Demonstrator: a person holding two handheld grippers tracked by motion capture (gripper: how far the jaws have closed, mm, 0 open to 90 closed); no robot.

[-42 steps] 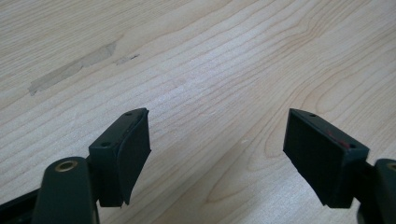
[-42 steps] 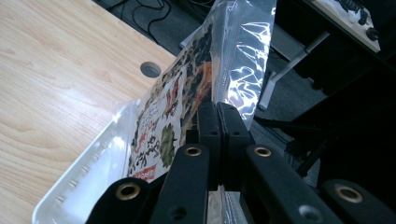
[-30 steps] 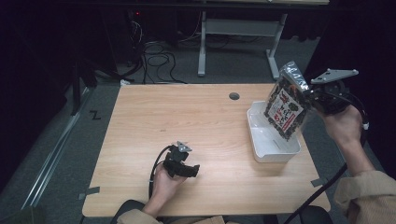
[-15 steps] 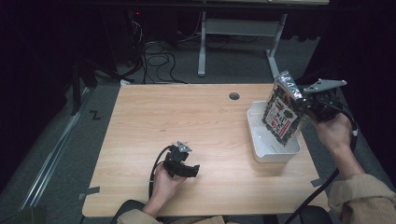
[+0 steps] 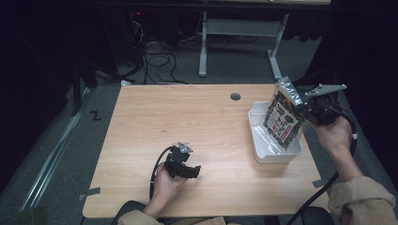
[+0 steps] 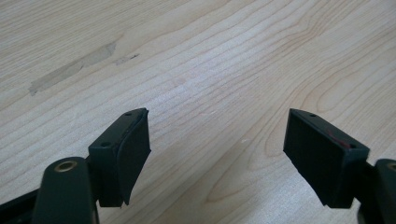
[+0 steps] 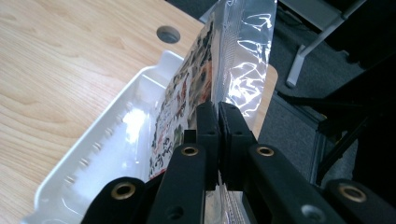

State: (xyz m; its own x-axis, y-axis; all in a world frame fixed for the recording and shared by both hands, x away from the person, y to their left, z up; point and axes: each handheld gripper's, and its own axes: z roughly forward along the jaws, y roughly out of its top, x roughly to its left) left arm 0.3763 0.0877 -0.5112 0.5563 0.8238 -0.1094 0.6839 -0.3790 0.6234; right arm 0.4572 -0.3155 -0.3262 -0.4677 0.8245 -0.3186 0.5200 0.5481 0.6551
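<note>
Packet (image 5: 282, 121) of printed foil hangs from the right gripper (image 5: 313, 108), pinched by its shiny sealed edge between jaws that are pressed tight on it. In the right gripper view the packet (image 7: 219, 70) rises straight up out of the closed jaws, its clear crinkled seam on the jaws' right side and its printed face turned to their left. Its lower end reaches down into a white tray (image 5: 261, 138), which in that view lies just left of the jaws and runs away ahead of them (image 7: 100, 154); whether the packet touches the tray floor cannot be told. The tray is glossy, with a row of small bumps along its near wall. Beyond it, ahead and left of the jaws, a round hole (image 7: 168, 34) is cut through the wooden table (image 7: 56, 60). To the jaws' right the table ends and a dark floor with a grey metal leg (image 7: 317, 32) shows below.

From above, the right hand (image 5: 331, 136) holds that gripper at the table's right edge, with its grey plate on top and its cable trailing down past the wrist.

Well apart, near the front edge, the left hand (image 5: 166, 180) rests the left gripper (image 5: 190, 171) low over the table. Its jaws stand wide apart with nothing between them; the left gripper view shows bare wood grain (image 6: 210, 93) in the gap and ahead, with a pale scuff (image 6: 70, 70) farther off to the jaws' left.
</note>
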